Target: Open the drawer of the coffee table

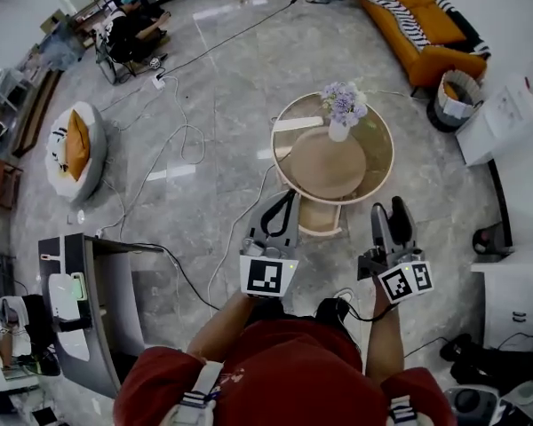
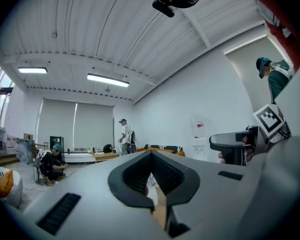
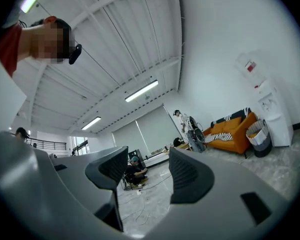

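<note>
the drawer (image 1: 320, 219) looks to sit under the near edge of the coffee table (image 1: 280, 171), just ahead of you and between both grippers. your left gripper (image 1: 289, 198) is nearer, just beside it, tips closed on nothing. your right gripper (image 1: 389, 207) is spread wide and empty. both point across the room, so tip one down.

Head view: taken from overhead, aimed steeply down at the floor.
Left gripper view: carried low on the left hand-held gripper (image 1: 290, 198), tilted up toward the ceiling.
Right gripper view: carried on the right hand-held gripper (image 1: 388, 208), likewise upturned.
Shared by all three: orange sofa (image 1: 417, 25) (image 2: 162, 149) (image 3: 230, 134) and seated person (image 1: 129, 29) (image 2: 52, 164) (image 3: 135, 170), both distant.
</note>
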A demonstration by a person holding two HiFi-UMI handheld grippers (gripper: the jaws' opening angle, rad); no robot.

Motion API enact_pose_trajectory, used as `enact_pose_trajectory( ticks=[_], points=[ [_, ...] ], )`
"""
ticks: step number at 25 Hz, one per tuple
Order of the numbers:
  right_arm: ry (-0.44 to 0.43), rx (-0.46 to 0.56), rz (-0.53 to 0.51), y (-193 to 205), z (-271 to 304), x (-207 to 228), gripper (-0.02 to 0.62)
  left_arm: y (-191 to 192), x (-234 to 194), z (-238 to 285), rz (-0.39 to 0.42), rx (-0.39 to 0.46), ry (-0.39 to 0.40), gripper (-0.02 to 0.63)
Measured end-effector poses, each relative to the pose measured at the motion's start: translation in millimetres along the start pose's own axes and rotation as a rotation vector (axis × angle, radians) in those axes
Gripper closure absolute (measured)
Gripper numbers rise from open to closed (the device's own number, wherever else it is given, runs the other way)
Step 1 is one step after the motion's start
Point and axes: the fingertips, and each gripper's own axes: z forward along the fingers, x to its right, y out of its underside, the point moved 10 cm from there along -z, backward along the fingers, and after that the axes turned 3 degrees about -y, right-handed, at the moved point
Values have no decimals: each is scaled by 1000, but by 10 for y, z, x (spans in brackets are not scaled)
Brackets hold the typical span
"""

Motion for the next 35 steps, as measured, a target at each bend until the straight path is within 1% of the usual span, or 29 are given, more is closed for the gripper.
enact_pose_trajectory(
  ticks=[2, 4, 6, 8, 11, 14, 16, 18, 20, 23, 27, 31, 35],
  points=[
    [27, 8, -57, -135, -1, -85, 327, -114, 7, -25, 12, 30, 3, 594],
    [54, -3, -151, -248, 0, -178, 351, -184, 9, -60, 12, 39, -1, 594],
    [65, 4, -232, -364, 13, -262, 354, -245, 9, -56, 15, 47, -1, 594],
    [85, 19, -273, -448, 22, -314, 357, -287, 5, -50, 21, 61, 3, 594],
    [151, 18, -337, -513, 42, -391, 371, -323, -23, -67, 26, 82, 8, 594],
    [213, -5, -425, -536, 72, -456, 411, -343, -48, -59, 34, 88, 12, 594],
    [228, -14, -470, -556, 109, -481, 438, -359, -62, -29, 34, 92, 11, 594],
    [223, -7, -492, -585, 128, -484, 446, -372, -51, 3, 40, 98, 13, 594],
    [224, -3, -511, -614, 128, -468, 469, -372, -14, 33, 45, 99, 16, 594],
    [250, -12, -554, -645, 132, -446, 507, -369, 43, 81, 41, 103, 23, 594],
    [254, -25, -575, -643, 130, -448, 553, -357, 96, 106, 48, 112, 39, 594],
    [247, -37, -581, -629, 157, -487, 568, -365, 74, 113, 32, 110, 35, 594],
    [238, -58, -586, -623, 176, -485, 568, -377, 75, 125, 37, 112, 31, 594]
  ],
)
